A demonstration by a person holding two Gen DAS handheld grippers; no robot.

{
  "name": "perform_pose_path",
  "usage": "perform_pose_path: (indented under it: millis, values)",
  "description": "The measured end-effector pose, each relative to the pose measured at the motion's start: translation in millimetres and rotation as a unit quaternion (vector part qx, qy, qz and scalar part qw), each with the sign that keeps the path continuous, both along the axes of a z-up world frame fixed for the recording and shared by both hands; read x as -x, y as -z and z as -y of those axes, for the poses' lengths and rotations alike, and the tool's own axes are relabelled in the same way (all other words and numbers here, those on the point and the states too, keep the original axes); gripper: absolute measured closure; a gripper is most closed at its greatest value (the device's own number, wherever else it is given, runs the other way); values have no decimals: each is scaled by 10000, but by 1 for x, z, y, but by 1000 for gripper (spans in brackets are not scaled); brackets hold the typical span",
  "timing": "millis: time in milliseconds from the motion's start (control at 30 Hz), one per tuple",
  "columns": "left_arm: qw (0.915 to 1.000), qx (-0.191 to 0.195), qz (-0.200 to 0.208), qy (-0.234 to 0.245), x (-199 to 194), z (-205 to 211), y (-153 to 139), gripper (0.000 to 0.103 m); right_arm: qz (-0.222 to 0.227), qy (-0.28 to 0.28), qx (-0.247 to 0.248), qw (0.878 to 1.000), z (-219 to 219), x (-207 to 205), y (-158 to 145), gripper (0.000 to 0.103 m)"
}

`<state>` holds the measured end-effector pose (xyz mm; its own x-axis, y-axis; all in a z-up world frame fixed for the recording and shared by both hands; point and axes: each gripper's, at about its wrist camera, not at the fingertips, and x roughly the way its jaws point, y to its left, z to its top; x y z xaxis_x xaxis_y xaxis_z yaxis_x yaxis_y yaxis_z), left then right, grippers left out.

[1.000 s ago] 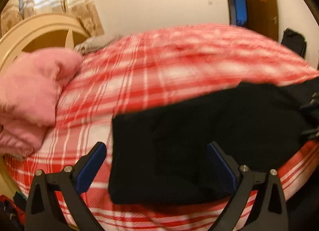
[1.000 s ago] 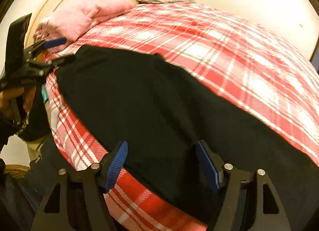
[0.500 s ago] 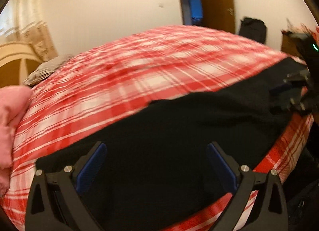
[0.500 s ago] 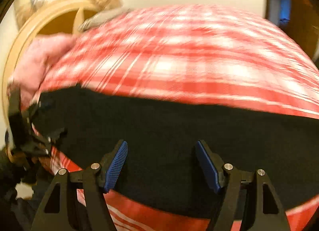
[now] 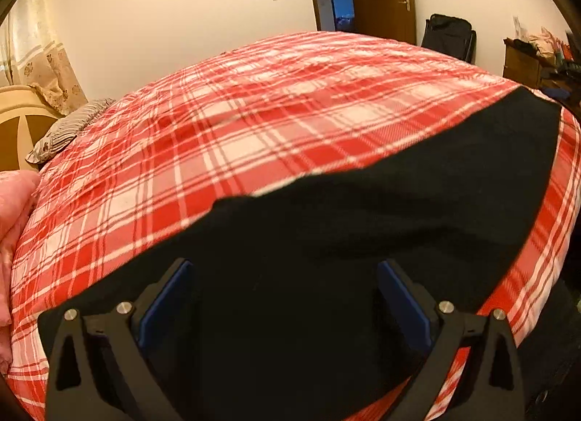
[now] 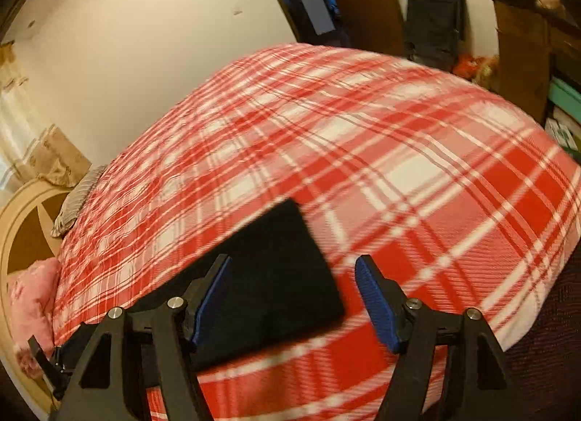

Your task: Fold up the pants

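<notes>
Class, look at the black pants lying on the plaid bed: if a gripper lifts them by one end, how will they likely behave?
The pants lie flat and follow the curve of the bed, so they are probably floppy and would droop from the lifted end. They look thin, so likely light. On the woven sheet they may drag rather than slide freely.
</notes>
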<state>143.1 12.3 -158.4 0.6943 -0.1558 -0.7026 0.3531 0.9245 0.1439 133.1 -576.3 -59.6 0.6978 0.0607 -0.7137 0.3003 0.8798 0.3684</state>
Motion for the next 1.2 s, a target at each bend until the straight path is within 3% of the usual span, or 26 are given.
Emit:
perform_pose_path:
  millis: [100,200,300,367,467,600,733,1000,1200]
  values:
    - [10000,62,-10,39,-6,9,0,0,-70,-58,-317,9995,5,-2,15,44]
    - [9999,88,-31,79,-12,18,2,0,-3,-68,-353,9994,6,-1,21,45]
    - [10000,35,-54,71,-16,22,8,0,-16,-250,-489,9985,5,-4,22,54]
    - [9999,20,-129,18,-19,22,13,0,-69,-325,-437,9985,3,-6,24,55]
    - [9996,172,-207,-22,-21,16,16,0,-32,-340,-626,9975,10,-12,32,56]
    - [9997,151,-202,-25,-20,15,15,0,16,-279,-878,9957,16,-17,36,79]
    - [9995,199,-233,-68,-20,14,15,0,207,-300,-1000,9943,13,-16,32,86]
    - [9987,404,-316,-7,-13,14,6,0,835,-945,-136,9919,-65,-9,-31,88]
    - [9964,778,-305,174,-8,19,-15,0,991,-1848,452,9767,-155,-11,-57,88]
